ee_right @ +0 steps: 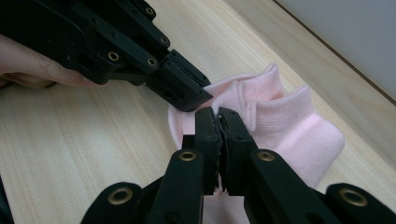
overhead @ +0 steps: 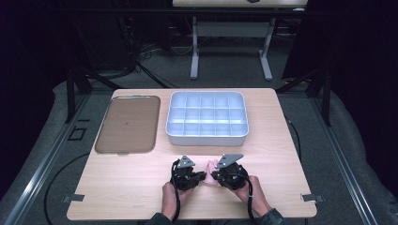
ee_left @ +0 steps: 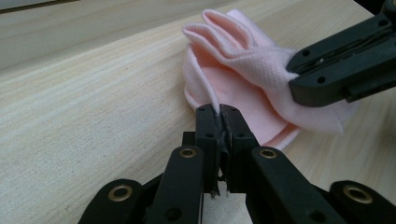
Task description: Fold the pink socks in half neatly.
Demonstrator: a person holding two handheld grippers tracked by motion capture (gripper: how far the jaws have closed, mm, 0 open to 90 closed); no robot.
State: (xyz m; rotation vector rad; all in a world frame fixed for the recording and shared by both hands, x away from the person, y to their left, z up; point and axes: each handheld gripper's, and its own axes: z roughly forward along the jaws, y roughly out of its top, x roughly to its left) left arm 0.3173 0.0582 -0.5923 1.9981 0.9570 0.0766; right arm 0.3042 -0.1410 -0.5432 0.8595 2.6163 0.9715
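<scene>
A small pink sock (overhead: 209, 167) lies on the wooden table (overhead: 117, 187) near its front edge, between my two grippers. My left gripper (overhead: 202, 175) is shut on the sock's edge; in the left gripper view the sock (ee_left: 238, 79) rises from the tips of my left gripper (ee_left: 219, 110). My right gripper (overhead: 213, 176) is shut on the sock from the other side; in the right gripper view the ribbed cuff of the sock (ee_right: 280, 121) bunches beyond my right gripper (ee_right: 218, 112). The two grippers' tips nearly meet over the fabric.
A pale compartment tray (overhead: 207, 118) with several empty cells stands at the back middle of the table. A flat brown tray (overhead: 127, 124) lies to its left. A person's hands (overhead: 169, 197) hold the grippers at the front edge.
</scene>
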